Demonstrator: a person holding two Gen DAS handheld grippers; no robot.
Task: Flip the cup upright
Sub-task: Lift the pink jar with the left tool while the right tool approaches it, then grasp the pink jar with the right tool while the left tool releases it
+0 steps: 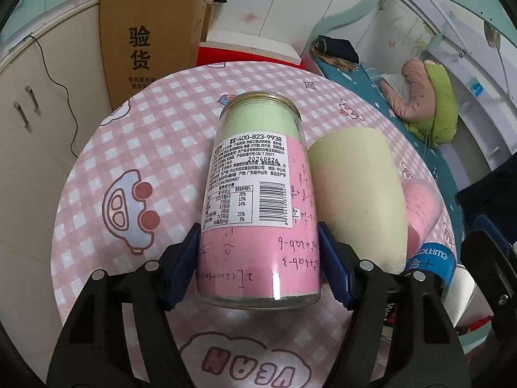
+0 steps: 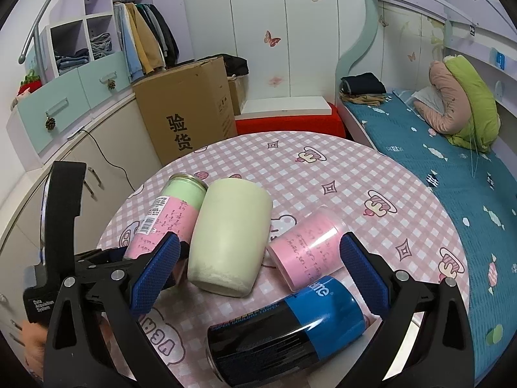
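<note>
Several cups lie on their sides on a round table with a pink checked cloth (image 1: pixel 155 135). A clear jar with a pink and green lining and a white label (image 1: pixel 258 194) lies between the blue pads of my left gripper (image 1: pixel 258 268), which touch its base end on both sides. The jar also shows in the right wrist view (image 2: pixel 168 216). A pale green cup (image 2: pixel 229 236) lies beside it. A pink clear cup (image 2: pixel 307 249) and a black and blue can (image 2: pixel 287 329) lie between the spread fingers of my right gripper (image 2: pixel 258 274), which is open and empty.
A cardboard box (image 2: pixel 190 110) stands behind the table at the left, beside cabinets. A red stool with a white board (image 2: pixel 287 119) is at the back. A bed with a teal cover (image 2: pixel 452 174) runs along the right.
</note>
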